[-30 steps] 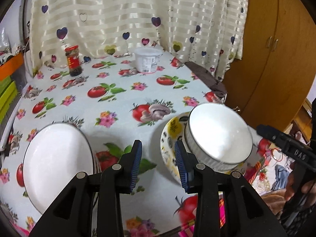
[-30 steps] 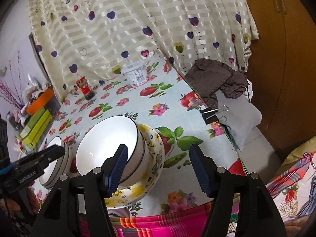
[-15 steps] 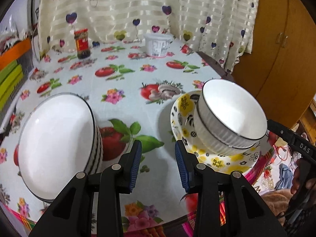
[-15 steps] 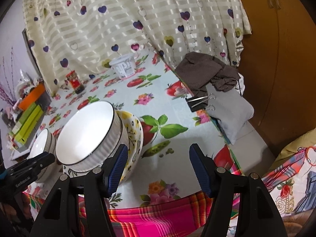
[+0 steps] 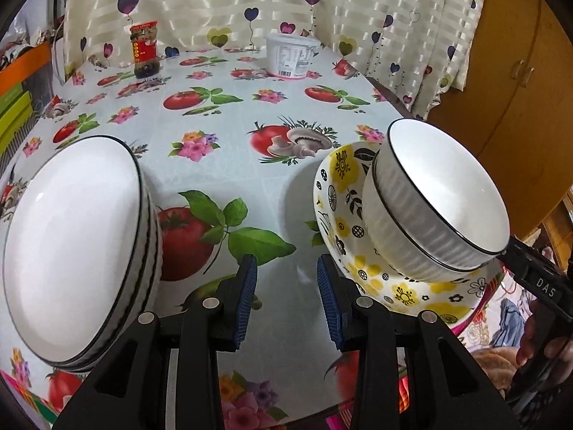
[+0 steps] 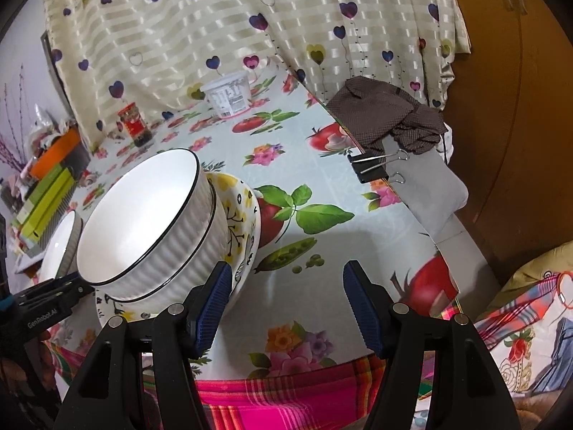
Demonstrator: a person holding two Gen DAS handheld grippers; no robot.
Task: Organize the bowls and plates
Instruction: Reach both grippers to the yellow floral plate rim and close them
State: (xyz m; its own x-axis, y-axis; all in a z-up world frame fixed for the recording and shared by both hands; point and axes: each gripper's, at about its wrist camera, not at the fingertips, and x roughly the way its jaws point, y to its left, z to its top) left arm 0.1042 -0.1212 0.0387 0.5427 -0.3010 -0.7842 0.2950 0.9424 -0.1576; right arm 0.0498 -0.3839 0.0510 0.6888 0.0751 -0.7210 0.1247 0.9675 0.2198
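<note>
Because the glazed white bowl (image 5: 435, 200) appears rigid, slippery and breakable, grip its rim; both sets of jaws stand open, empty.

We see a white ribbed bowl (image 5: 429, 211) with black rim on a yellow-flowered plate (image 5: 358, 251); desk cloth (image 5: 250, 114) shows red tomatoes.
</note>
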